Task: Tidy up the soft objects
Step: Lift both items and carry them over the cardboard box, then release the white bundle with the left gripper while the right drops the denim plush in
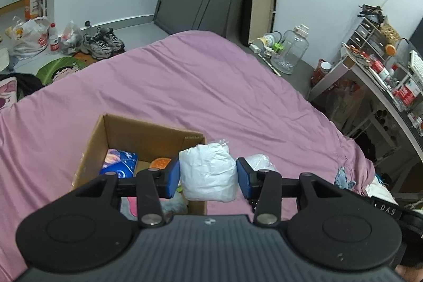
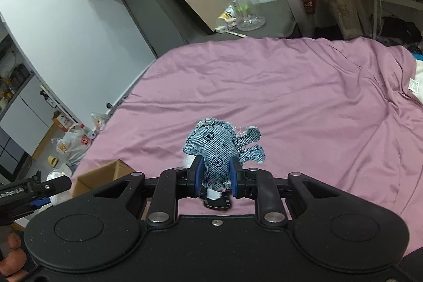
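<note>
A mauve sheet [image 1: 211, 86] fills mid-frame, a brown box [image 1: 148, 134] sits lower left, with a white bundle [image 1: 208, 173] and a blue denim toy [image 2: 219, 149] at centre.

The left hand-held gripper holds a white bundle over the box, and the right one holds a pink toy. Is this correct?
Not quite: the toy in the right hand-held gripper is blue denim, as the right wrist view shows. The left hand-held gripper does hold the white bundle over the box.

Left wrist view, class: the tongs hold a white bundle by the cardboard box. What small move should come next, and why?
Probably shift the left tongs a little leftward and open them. The white bundle hangs over the cardboard box at its right wall, not squarely over the opening, where other items already lie.
</note>
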